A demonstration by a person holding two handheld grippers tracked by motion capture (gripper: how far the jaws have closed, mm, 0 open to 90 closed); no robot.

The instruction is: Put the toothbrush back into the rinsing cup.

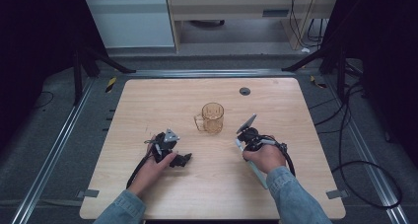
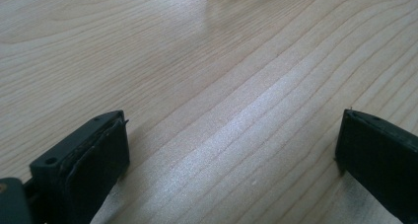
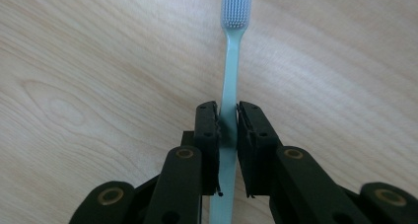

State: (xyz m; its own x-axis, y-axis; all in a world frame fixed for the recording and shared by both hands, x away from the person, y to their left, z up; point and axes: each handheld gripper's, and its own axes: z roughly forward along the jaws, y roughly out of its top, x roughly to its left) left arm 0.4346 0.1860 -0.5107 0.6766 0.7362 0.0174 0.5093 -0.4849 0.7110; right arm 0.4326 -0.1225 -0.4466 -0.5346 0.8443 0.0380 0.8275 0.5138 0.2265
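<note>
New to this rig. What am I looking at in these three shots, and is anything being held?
No robot here: a person holds a handheld two-jaw tool in each hand at a wooden table. The high view looks down from above the person's side. The other two come from cameras riding on each tool, looking along its black jaws. On the table stands an amber mug with a handle. The right tool is shut on a light blue toothbrush, bristle head pointing away. The left tool has its jaws wide apart over bare wood, holding nothing.
</note>
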